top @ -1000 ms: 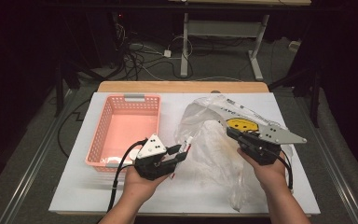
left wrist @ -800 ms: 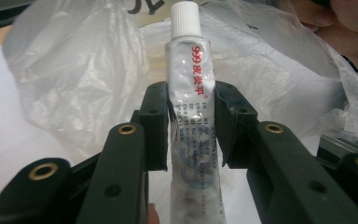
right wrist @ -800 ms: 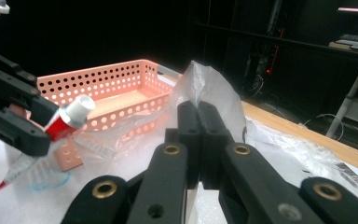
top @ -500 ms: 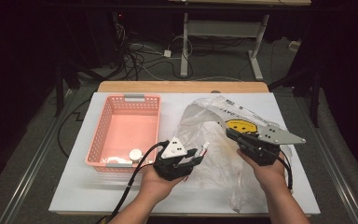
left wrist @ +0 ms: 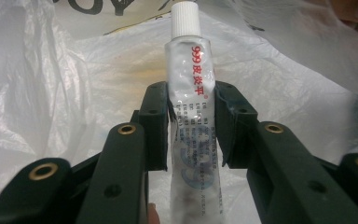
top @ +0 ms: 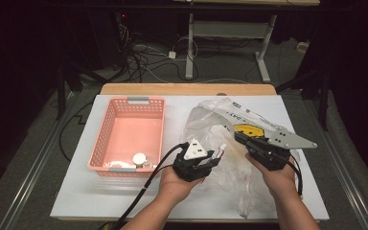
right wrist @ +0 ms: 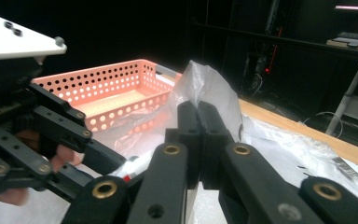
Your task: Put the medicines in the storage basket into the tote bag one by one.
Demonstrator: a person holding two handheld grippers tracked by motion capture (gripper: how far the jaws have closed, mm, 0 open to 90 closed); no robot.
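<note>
Left jaws: the left gripper (left wrist: 186, 126) pinches a crinkled white tube (left wrist: 191, 107), ribbed cap up.
Right jaws: the right gripper (right wrist: 198, 140) clamps the thin clear plastic bag (right wrist: 205, 84).
Hidden: tube's bottom end cut off.

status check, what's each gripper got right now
Left gripper shut on white ointment tube, over the plastic bag. Right gripper shut on a fold of the bag. Pink basket beside, path open.

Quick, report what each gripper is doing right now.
Left gripper: shut on the white ointment tube.
Right gripper: shut on a pinched fold of the clear plastic bag.
</note>
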